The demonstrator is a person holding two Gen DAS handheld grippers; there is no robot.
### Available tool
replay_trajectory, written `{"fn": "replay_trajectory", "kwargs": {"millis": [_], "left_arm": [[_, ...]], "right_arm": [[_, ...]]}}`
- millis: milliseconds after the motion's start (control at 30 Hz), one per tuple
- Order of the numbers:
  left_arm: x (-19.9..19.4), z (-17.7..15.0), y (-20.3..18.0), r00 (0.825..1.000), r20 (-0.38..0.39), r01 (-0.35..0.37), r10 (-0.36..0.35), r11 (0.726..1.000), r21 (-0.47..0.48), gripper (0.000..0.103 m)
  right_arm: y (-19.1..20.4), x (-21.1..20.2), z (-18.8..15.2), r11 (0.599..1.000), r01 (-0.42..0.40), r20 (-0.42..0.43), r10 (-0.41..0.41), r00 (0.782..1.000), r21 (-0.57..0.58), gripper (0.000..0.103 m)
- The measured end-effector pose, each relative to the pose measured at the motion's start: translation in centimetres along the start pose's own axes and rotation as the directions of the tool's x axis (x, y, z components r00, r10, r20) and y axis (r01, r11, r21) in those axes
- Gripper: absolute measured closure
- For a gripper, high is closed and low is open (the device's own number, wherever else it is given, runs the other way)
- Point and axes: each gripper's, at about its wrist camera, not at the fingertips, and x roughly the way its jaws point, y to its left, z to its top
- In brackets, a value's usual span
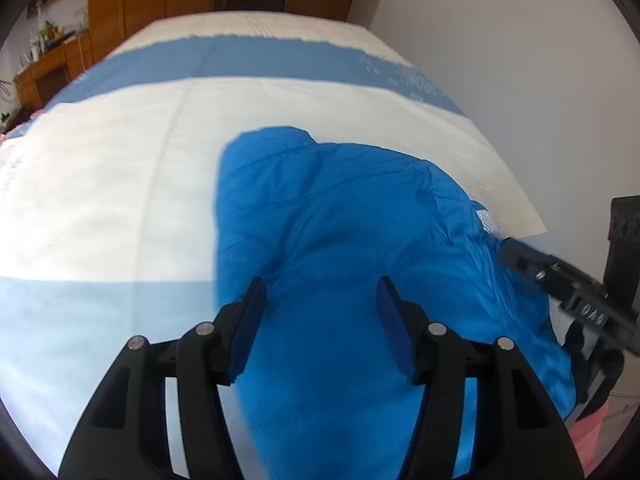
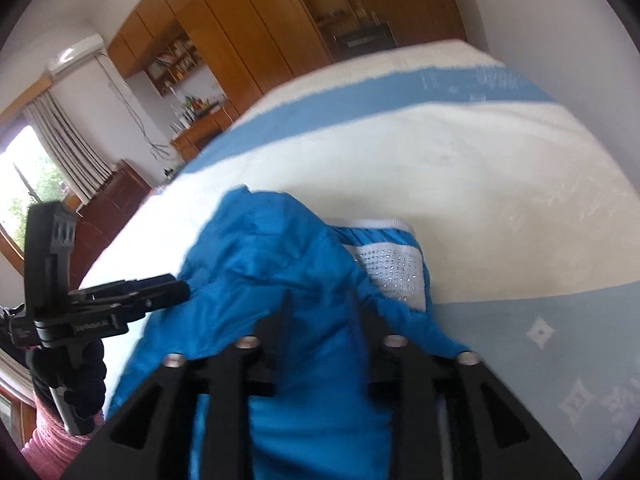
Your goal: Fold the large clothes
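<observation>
1. Far left: striped white-and-blue bedspread (image 1: 100,168), flat and bare beside the garment; room there to lay a fold out smooth.
2. Centre-left: bright blue quilted jacket (image 1: 340,220), bunched in a mound on the bedspread, near the front edge and towards the wall side.
3. Left gripper (image 1: 320,304) above the near part of the jacket, blue pads spread apart, fabric below and between them but not pinched: released.
4. Advice for this step: lower onto a single layer at an edge, clamp only once cloth sits fully between the pads, avoid grabbing the whole mound.
5. Right gripper (image 2: 320,312) over the jacket's right part, jaws parted, blue fabric draped across the finger bases; no grip on it, so released as well.
6. Further advice: lift both corners together and draw them apart level, so the padded cloth flattens rather than twists.
7. Right: white studded panel (image 2: 394,276) and white ribbed trim exposed; best kept inside the fold.
8. Writing: letters on the left gripper's body in the right wrist view, blurred, perhaps ending "Robot AI"; "DAS"-like marks on the right gripper in the left wrist view, not certain.
</observation>
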Motion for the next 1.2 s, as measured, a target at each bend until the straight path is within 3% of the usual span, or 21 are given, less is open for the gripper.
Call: {"fn": "replay_trajectory", "kwargs": {"millis": [100, 333, 467, 600, 767, 867, 1000, 1200], "left_arm": [[-2.3, -1.5, 0.7, 0.998, 0.044, -0.042, 0.041, 0.999, 0.005, 0.037], [-5.4, -4.3, 1.8, 0.992, 0.106, -0.064, 0.062, 0.998, 0.013, 0.028], [-6.2, -5.5, 2.2, 0.992, 0.121, -0.043, 0.041, 0.999, 0.019, 0.024], [-6.3, -6.4, 2.5, 0.994, 0.113, -0.01, 0.008, 1.0, 0.019, 0.022], [-5.4, -6.8, 2.8, 0.993, 0.092, 0.067, -0.069, 0.998, 0.018, 0.017], [-4.8, -6.9, 2.9, 0.993, 0.084, 0.075, -0.077, 0.997, 0.025, 0.015], [-3.8, -7.0, 3.1, 0.993, 0.064, 0.092, -0.094, 0.995, 0.03, 0.014], [-2.4, -6.9, 3.1, 0.991, 0.046, 0.126, -0.129, 0.991, 0.046, 0.01]], "right_arm": [[0.4, -2.4, -0.4, 1.0, 0.013, 0.028, -0.012, 1.0, -0.01, 0.046], [-1.0, -5.5, -2.0, 0.999, -0.012, 0.03, 0.011, 0.999, 0.049, 0.022], [-2.2, -5.1, -3.4, 0.993, -0.059, -0.024, 0.061, 0.998, 0.105, 0.019], [-3.9, -4.3, -4.9, 0.969, -0.15, -0.059, 0.165, 0.985, 0.198, 0.016], [-5.7, -3.2, -5.8, 0.92, -0.266, -0.057, 0.293, 0.954, 0.288, 0.012], [-6.3, -2.4, -6.2, 0.89, -0.323, -0.059, 0.36, 0.931, 0.322, 0.009], [-6.8, -1.4, -6.4, 0.859, -0.378, -0.057, 0.421, 0.905, 0.346, 0.007], [-6.8, 0.3, -6.4, 0.854, -0.397, -0.081, 0.446, 0.891, 0.337, 0.004]]}}
